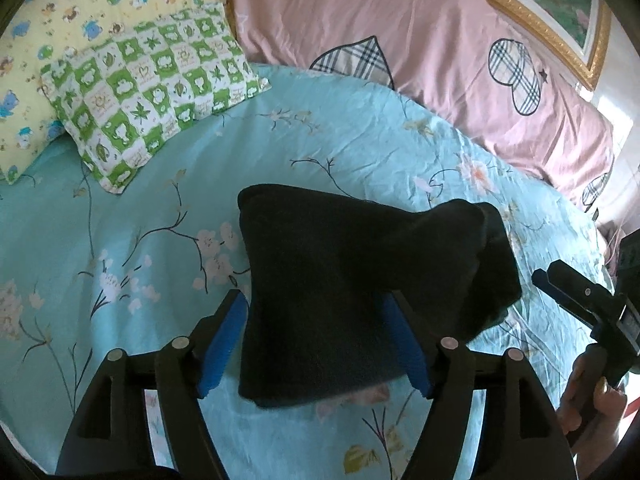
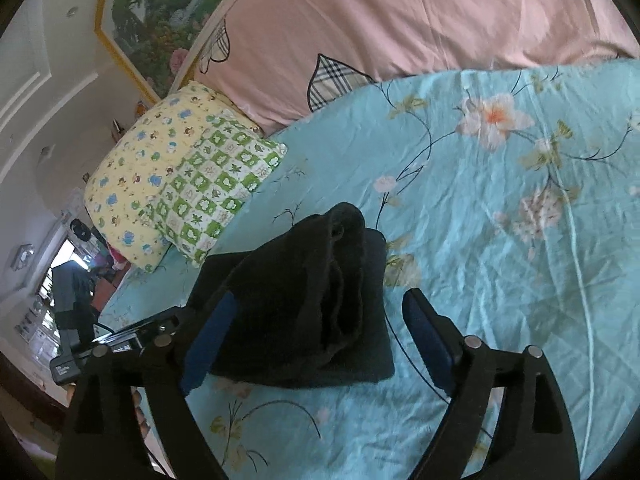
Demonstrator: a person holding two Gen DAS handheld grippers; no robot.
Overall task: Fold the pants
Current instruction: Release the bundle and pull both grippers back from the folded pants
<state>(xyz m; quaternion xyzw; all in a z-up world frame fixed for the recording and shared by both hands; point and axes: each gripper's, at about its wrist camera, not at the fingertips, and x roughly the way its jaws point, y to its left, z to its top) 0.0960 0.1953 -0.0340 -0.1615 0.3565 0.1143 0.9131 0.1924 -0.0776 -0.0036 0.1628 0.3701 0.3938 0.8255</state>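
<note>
Dark, soft-looking folded pants (image 1: 360, 288) lie in a compact bundle on the turquoise floral bedsheet (image 1: 120, 208), roughly mid-bed. From the left wrist camera, the left gripper (image 1: 320, 320) with its blue ribbed pads (image 1: 224, 344) stands wide apart, one pad on each side of the near end of the bundle; the cloth lies between them, but the pads do not press on it. From the right wrist camera, the right gripper (image 2: 320, 320) is likewise spread wide, its left pad against the bundle's near left edge and its right pad well clear over bare sheet, so nothing is held. At the right edge of the left view, a person's hand (image 1: 592, 400) grasps the handle of the other gripper. Beyond the pants to the far left rest a green-and-white checked pillow (image 1: 152, 92) and, behind it, a yellow cartoon-print pillow (image 1: 80, 12). A pink quilt with plaid hearts (image 1: 400, 40) lies along the far side, beneath a gold-framed landscape picture (image 1: 560, 4).
</note>
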